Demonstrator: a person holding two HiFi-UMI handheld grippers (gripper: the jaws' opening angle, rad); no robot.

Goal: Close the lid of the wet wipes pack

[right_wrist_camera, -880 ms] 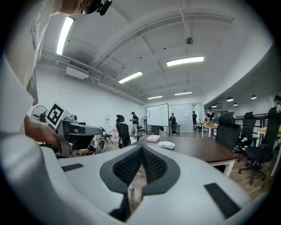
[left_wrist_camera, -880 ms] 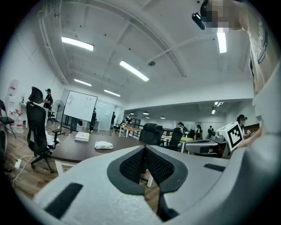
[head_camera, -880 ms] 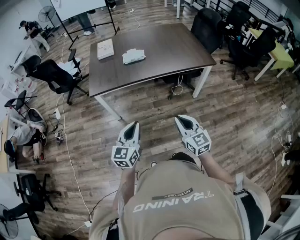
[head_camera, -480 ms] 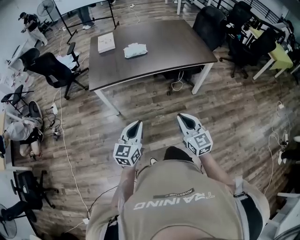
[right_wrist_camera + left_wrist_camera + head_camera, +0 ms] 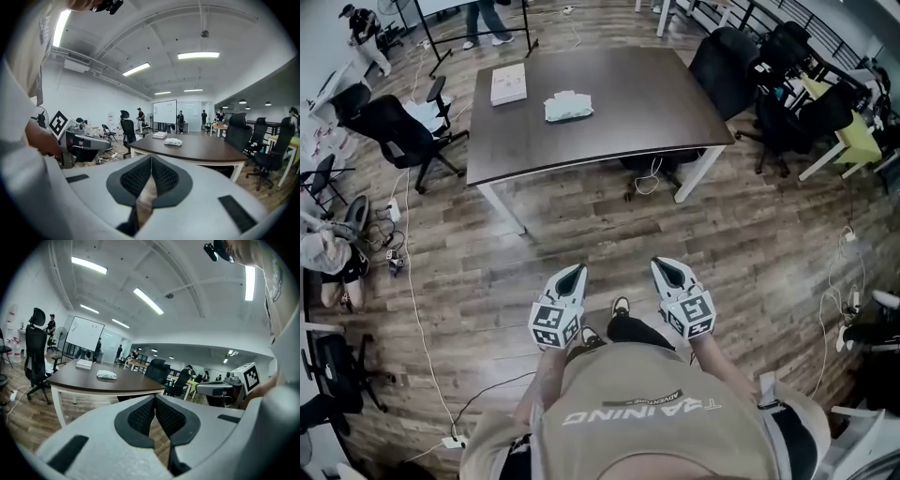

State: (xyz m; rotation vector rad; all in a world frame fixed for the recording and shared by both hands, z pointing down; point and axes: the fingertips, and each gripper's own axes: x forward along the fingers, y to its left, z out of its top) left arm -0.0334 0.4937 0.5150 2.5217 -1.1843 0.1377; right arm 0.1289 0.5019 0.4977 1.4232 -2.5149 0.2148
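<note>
I stood well short of the dark brown rectangular table (image 5: 628, 112). The white crumpled wet wipes pack (image 5: 567, 107) lay on its far left part, near a flat white box (image 5: 509, 83). My grey left gripper (image 5: 572, 272) and grey right gripper (image 5: 667, 266) hung over the wood-plank floor (image 5: 581, 234), jaws pressed together, empty.

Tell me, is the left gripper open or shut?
Shut. In the left gripper view, the jaw tips of the left gripper touch each other, and nothing is held between them.
</note>
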